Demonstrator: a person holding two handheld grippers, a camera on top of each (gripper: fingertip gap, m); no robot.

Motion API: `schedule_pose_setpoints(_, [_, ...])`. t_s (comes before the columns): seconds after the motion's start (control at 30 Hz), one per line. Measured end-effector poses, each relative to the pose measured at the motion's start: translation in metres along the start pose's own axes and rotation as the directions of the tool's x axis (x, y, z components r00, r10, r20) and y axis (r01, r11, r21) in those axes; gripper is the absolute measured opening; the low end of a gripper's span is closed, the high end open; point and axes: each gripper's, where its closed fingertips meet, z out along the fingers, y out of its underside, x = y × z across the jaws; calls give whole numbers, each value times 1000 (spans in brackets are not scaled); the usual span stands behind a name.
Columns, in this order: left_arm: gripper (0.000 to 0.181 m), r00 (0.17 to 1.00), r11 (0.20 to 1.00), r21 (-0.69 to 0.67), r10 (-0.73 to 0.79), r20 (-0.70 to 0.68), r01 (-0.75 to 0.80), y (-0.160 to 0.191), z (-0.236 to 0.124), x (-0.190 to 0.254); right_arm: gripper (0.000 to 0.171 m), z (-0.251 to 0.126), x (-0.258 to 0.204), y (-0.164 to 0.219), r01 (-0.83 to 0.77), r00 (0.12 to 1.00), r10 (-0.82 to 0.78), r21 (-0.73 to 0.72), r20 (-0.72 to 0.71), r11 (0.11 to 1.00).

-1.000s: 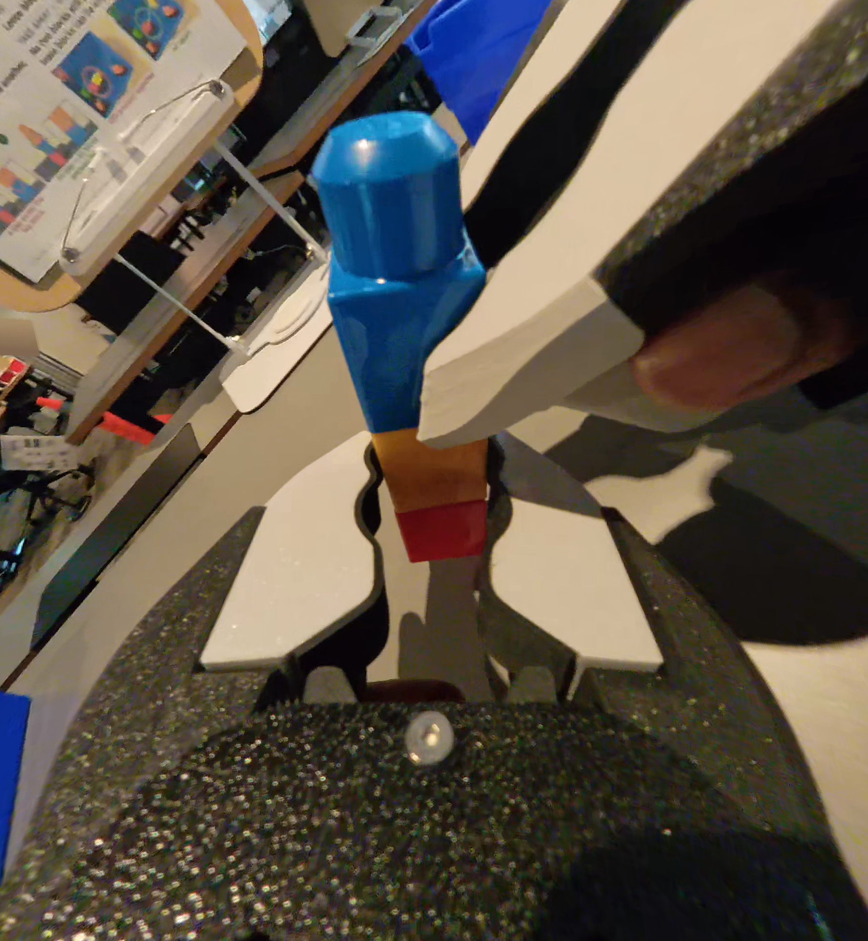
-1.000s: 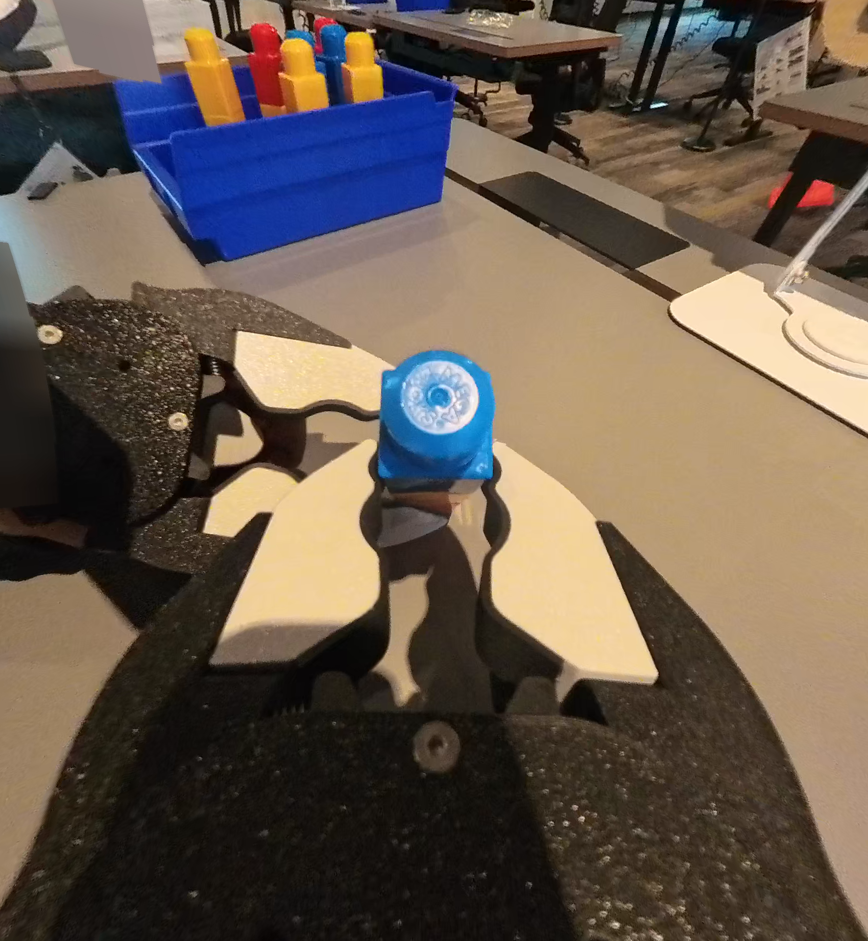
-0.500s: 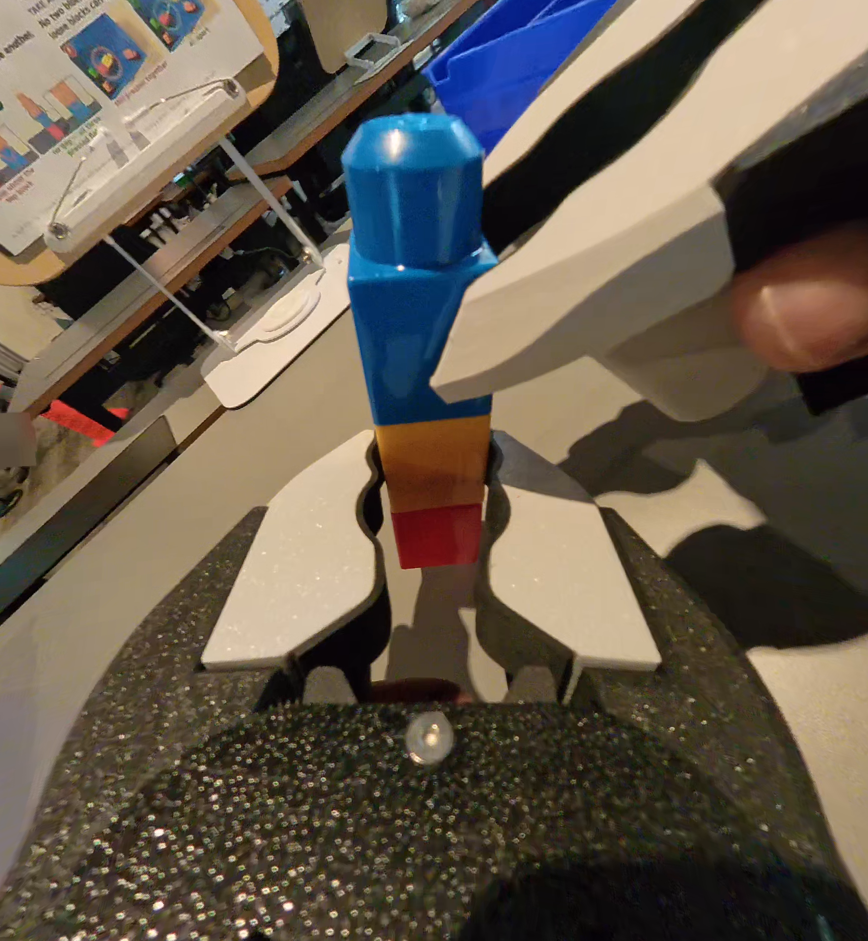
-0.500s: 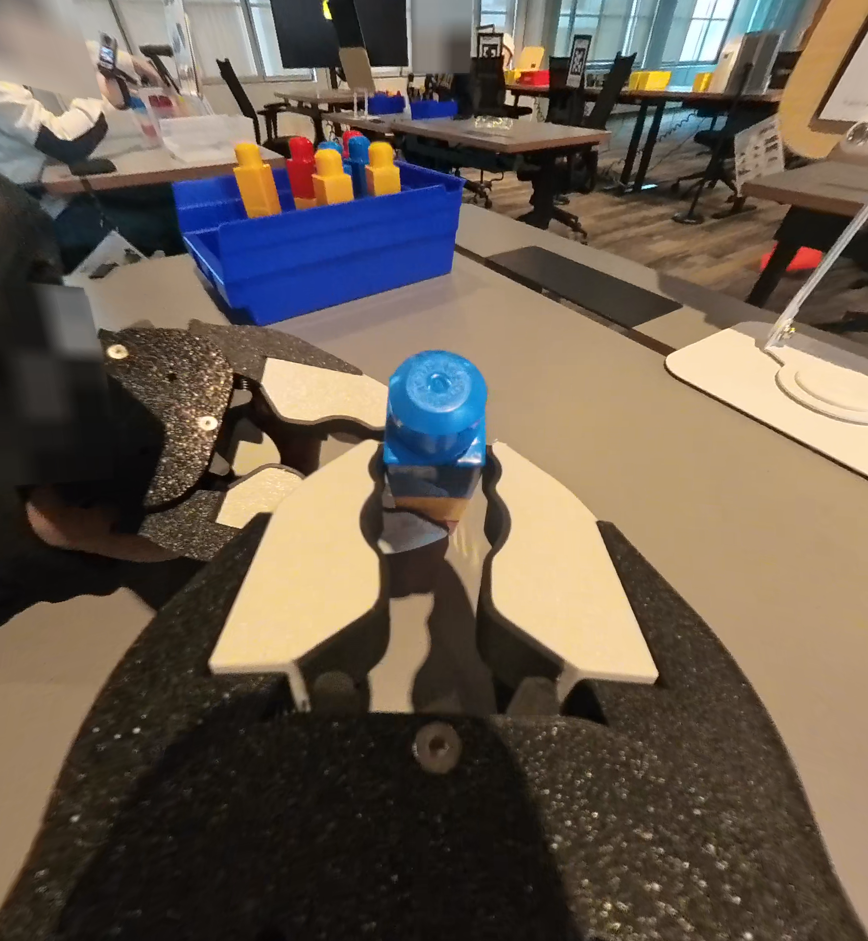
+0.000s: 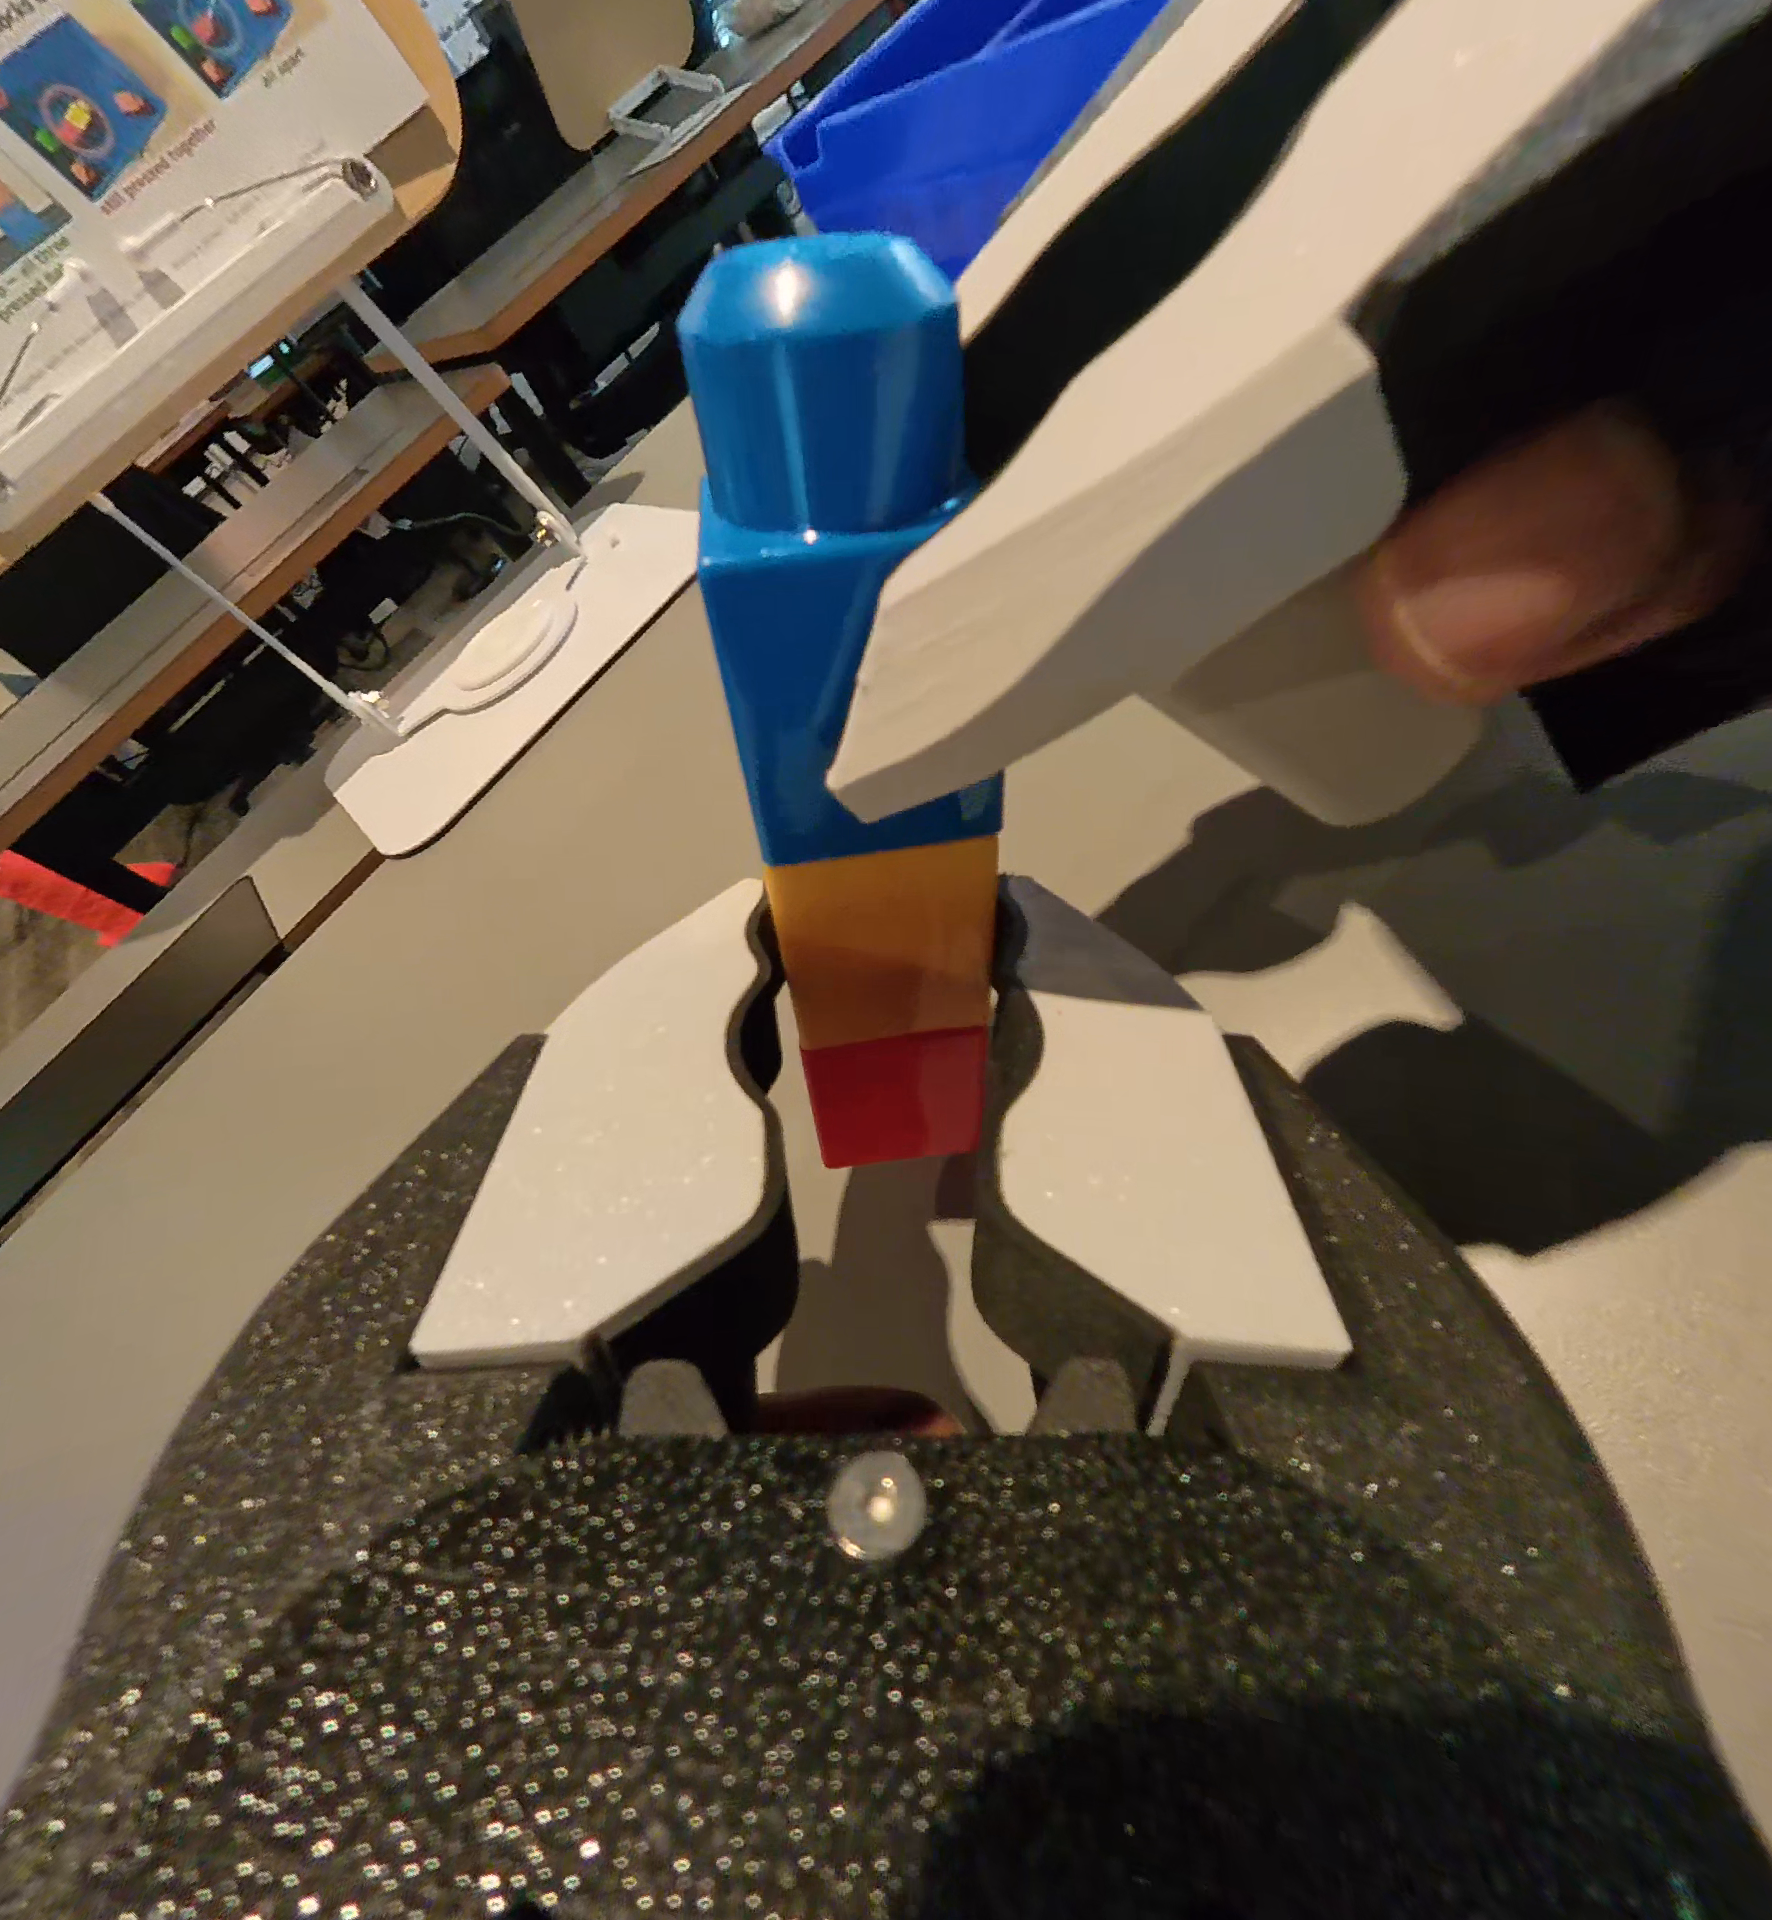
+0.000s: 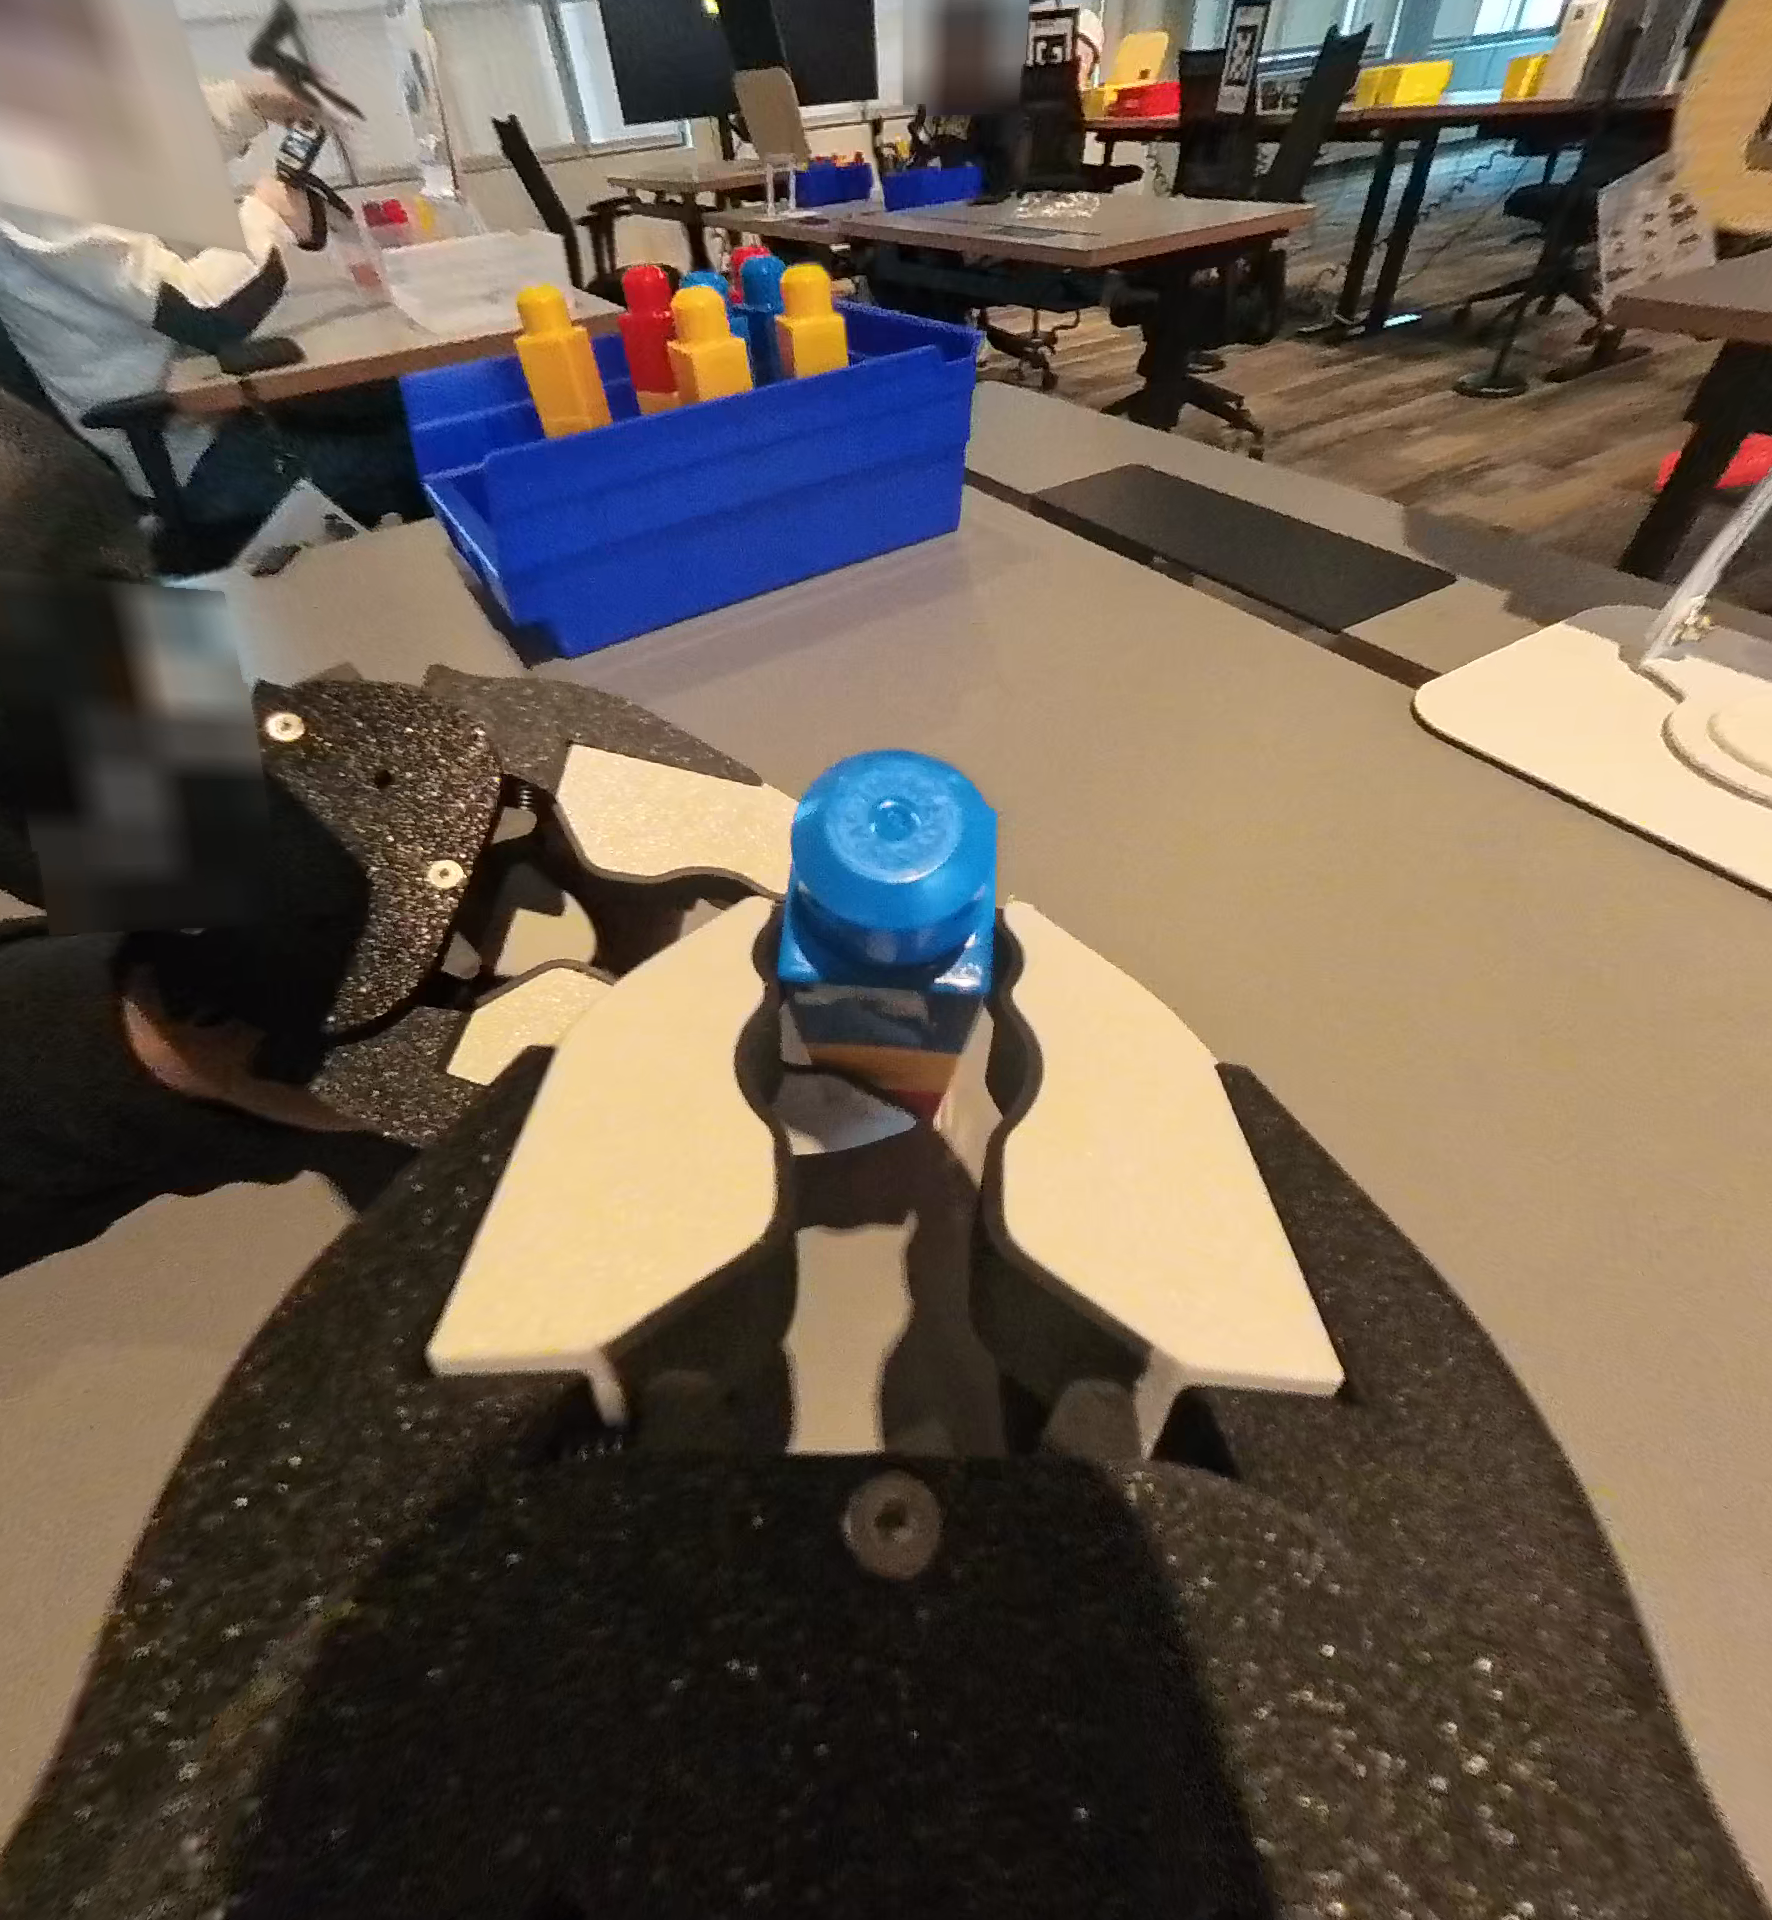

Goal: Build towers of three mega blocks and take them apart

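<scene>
1. Left wrist view gives the full side profile of the tower: blue block (image 5: 809, 582) on top, orange block (image 5: 882, 951) in the middle, red block (image 5: 897, 1096) at the bottom, stacked straight and standing a little tilted in frame

2. Right wrist view looks down on the blue block's round stud and catches only a sliver of orange beneath it; it alone shows the blue bin (image 6: 716, 520) of yellow, red and blue blocks, well apart at the far side of the grey table (image 6: 1329, 987)

3. Left gripper (image 5: 887, 1023) is clamped on the orange block, one white finger pressing each side, with the red block hanging between the fingers below

4. Right gripper (image 6: 887, 1023) is closed around the blue block; from the left wrist view its white finger (image 5: 1121, 613) comes in from the right across the blue block's body

5. Open tabletop lies ahead and to the right of the tower; a white stand base (image 6: 1640, 758) sits near the table's right edge

6. The tower is held between both grippers, above the table
</scene>
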Motion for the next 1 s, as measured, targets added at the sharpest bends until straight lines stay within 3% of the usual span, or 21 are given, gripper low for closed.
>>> schedule_pose_setpoints(0.27, [37, 998, 996, 79, -29, -53, 33, -12, -3, 2, 36, -11, 2, -11, -249, 957, 234, 72, 171, 966])
schedule_pose_setpoints(0.47, [36, 991, 985, 148, -71, -111, 87, -25, -9, 5, 36, -19, 7, -15, -471, 847, 423, 88, 321, 878])
schedule_pose_setpoints(0.6, [36, 984, 989, 102, -90, -151, 107, -16, -8, 9, 36, -37, 7, -40, -570, 767, 444, 173, 463, 803])
schedule_pose_setpoints(0.73, [36, 983, 986, 113, -106, -148, 124, -17, -10, 5, 36, -57, 9, -60, -276, 945, 197, 311, 262, 909])
schedule_pose_setpoints(0.83, [36, 986, 987, 106, -108, -130, 122, -15, -10, 1, 36, -88, 13, -87, 116, 993, -97, 384, -67, 916])
schedule_pose_setpoints(0.87, [36, 987, 988, 100, -105, -125, 118, -14, -10, 0, 36, -107, 22, -98, 243, 962, -171, 381, -215, 892])
schedule_pose_setpoints(0.93, [36, 989, 990, 91, -95, -117, 106, -12, -10, -1, 36, -151, 58, -108, 424, 817, -235, 272, -527, 864])
schedule_pose_setpoints(1.0, [36, 989, 991, 89, -88, -116, 99, -12, -8, -1, 36, -194, 113, -88, 405, 649, -226, 78, -726, 911])
